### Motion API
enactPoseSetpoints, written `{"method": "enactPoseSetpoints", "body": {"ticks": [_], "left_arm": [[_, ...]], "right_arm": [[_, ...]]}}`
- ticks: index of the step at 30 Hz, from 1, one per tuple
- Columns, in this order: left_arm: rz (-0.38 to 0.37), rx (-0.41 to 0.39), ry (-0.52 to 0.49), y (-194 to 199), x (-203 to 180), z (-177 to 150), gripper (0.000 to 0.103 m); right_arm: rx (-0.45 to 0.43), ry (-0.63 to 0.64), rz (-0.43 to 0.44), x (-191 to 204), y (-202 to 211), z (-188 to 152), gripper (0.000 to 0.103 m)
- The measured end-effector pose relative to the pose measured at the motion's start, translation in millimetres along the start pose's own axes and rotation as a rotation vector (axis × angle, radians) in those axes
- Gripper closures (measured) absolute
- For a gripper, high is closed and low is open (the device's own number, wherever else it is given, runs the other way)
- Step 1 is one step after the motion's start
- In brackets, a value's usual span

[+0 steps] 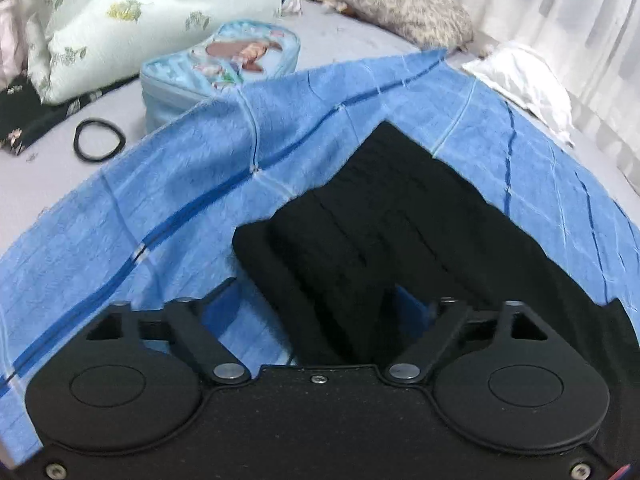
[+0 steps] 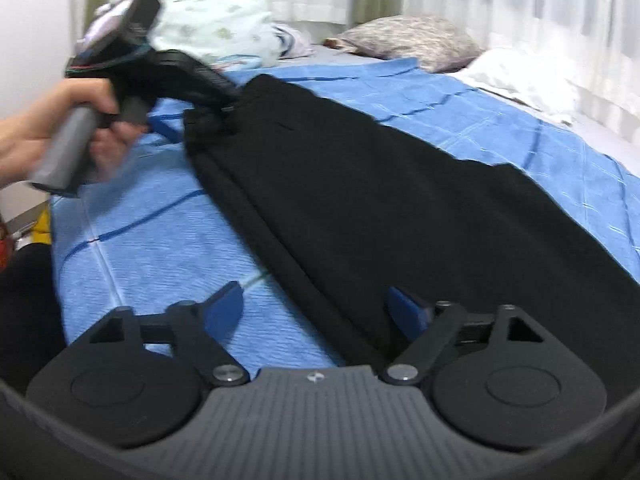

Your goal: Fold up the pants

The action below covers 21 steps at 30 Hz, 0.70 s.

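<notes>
Black pants lie stretched along a blue checked cloth on a bed. In the left wrist view the pants' waistband end lies between the spread fingers of my left gripper, which is open and empty. The left gripper also shows in the right wrist view, held by a hand at the far end of the pants. My right gripper is open, its blue fingers straddling the near edge of the pants.
A light blue zip pouch, a black hair band, a floral pillow, a patterned pillow and a white cloth lie beyond the blue cloth. White curtains hang at the right.
</notes>
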<state>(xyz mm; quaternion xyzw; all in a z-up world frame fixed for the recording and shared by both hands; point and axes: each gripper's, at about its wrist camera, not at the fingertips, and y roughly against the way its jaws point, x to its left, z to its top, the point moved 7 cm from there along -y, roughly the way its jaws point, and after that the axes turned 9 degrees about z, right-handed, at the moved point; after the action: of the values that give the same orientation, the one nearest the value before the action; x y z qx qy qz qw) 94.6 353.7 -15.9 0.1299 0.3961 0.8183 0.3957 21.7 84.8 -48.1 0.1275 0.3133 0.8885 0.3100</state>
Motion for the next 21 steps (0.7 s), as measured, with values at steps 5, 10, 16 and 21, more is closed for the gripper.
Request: {"method": "enactPoseSetpoints", "body": {"ticks": [5,10,16,21], "left_arm": [[0.07,-0.067,-0.045,-5.8,-14.6,5.2,0.062],[0.082,-0.133,-0.06,24.0,-15.7,26.4,0.087],[0.139,-0.101,-0.129,9.5,-8.2,18.2,0.083],[0.165,-0.15,-0.118,17.8,-1.3,11.5,0.047]], "right_arm": [[0.005,-0.022,-0.061,-4.7,-22.2,11.9,0.026],[-0.027,-0.111,-0.098,-14.7,-28.4,34.1,0.096],[-0.003,-0.003,-0.106,9.0,-31.6,22.3,0.077],[-0.066,-0.093,0.02,5.9,9.8,11.2,0.034]]}}
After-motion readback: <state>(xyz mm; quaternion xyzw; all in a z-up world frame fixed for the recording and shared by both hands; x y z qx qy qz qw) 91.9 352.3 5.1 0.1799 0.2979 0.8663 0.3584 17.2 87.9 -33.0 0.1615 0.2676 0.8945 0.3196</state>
